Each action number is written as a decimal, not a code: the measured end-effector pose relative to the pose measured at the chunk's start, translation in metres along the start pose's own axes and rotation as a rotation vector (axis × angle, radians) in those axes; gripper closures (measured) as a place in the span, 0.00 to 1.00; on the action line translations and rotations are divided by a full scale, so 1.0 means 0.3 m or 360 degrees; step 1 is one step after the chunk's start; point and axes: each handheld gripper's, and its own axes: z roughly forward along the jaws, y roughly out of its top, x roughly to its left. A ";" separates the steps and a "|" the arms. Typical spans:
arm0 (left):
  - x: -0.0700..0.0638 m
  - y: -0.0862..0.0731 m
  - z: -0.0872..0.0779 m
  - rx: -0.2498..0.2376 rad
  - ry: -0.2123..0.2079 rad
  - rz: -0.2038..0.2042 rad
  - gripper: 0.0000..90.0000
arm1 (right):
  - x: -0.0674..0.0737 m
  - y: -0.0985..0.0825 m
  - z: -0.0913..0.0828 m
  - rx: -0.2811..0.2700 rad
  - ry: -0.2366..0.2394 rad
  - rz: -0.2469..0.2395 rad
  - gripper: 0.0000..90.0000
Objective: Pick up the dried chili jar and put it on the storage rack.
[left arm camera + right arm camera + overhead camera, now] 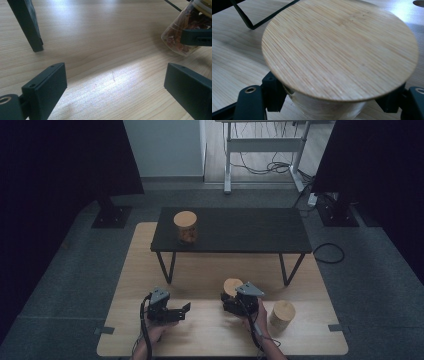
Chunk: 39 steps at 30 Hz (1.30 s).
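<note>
the held jar (327, 110) has a clear, glossy wall and a flat bamboo-grained wooden lid (339, 47), matt and finely streaked. the tabletop (100, 62) is pale wood with a smooth, faintly shiny finish. the gripper jaws look like matt black plastic. the low table (240, 230) has a dark matt top.

Pale wooden tabletop (210, 330) with lidded jar (282, 314), low black bench (235, 232).

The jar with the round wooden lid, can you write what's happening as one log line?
right gripper: shut on clear glass jar with round wooden lid | left gripper: open, holding nothing | surface: light wooden table
</note>
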 end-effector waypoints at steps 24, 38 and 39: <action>-0.001 -0.001 0.002 0.0005 0.0004 -0.0001 0.05 | -0.006 -0.012 -0.034 -0.0003 -0.0002 -0.0014 0.28; -0.002 -0.001 0.003 0.0006 0.0006 0.0000 0.05 | -0.005 -0.006 -0.046 -0.0010 0.0013 -0.0029 0.28; -0.002 -0.001 0.003 0.0007 0.0006 0.0000 0.05 | -0.004 -0.005 -0.047 -0.0009 0.0014 -0.0031 0.28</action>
